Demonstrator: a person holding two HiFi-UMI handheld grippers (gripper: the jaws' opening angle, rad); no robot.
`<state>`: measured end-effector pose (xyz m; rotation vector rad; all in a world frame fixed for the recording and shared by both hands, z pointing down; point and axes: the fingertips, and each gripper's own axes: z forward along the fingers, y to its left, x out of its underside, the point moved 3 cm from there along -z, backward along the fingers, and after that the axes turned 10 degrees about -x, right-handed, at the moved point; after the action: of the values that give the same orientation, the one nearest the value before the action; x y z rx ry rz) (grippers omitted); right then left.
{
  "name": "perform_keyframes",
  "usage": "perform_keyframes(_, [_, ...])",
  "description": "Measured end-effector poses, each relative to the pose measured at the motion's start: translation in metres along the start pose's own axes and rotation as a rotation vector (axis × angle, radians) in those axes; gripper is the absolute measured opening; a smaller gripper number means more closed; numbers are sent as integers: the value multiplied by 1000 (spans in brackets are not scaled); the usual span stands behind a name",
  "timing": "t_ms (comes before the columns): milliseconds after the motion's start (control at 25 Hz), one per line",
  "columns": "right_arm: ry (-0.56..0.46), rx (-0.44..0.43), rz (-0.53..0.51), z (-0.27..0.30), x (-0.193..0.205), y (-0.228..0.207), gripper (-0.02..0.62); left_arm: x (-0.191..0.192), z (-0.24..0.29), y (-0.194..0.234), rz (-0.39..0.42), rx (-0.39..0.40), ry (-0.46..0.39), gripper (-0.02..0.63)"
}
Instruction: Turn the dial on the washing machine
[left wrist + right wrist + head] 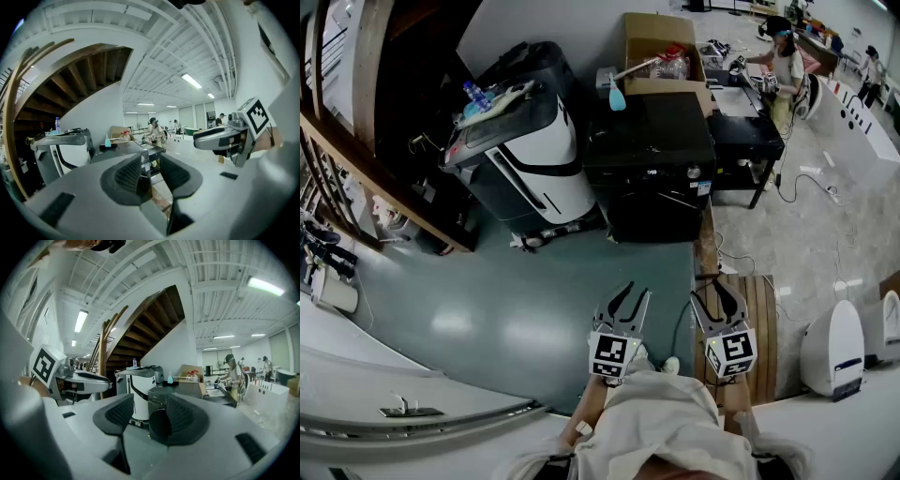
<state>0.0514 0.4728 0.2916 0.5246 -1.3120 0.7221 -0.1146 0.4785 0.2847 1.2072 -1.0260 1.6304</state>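
A black front-loading washing machine (652,159) stands at the far edge of a grey-green floor (516,319), backed against a white wall. Its small round silver dial (694,172) sits near the right end of the front panel, just under the top. A small blue bottle (617,97) stands on the washer's lid near its back left corner, and an open cardboard box (661,52) is behind it. A white and black machine (534,159) stands just to the washer's left.

The left gripper (630,300) and the right gripper (717,298) are well apart from the washer, with a stretch of bare floor between them and its front. They are held side by side close to the person's body, at the near edge of the floor. Both point forward at the machine, close to level and tipped slightly down.

In the left gripper view the left gripper (151,176) has its jaws a little apart with nothing between the pads. The washer (119,149) shows beyond it.

In the right gripper view the right gripper (149,416) also has parted, empty jaws. The washer (161,401) is framed in the gap ahead.
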Motion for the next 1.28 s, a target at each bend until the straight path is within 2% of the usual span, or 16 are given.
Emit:
perform_keyframes(280, [-35,6,35,-25,8,-12,230,1,2,-35,17,11,8,123])
perform_keyframes(640, [-30,15,40,-23,11,-29,242,-11,25,-45,50,37,-18,121])
perform_keyframes(920, [-6,10,30,8,9,-46,242,-3,48,-25,82,3,-9,121])
perform_keyframes(1280, [29,10,28,65,-1,-67,241,-3,94,19,50,-1,-2,121])
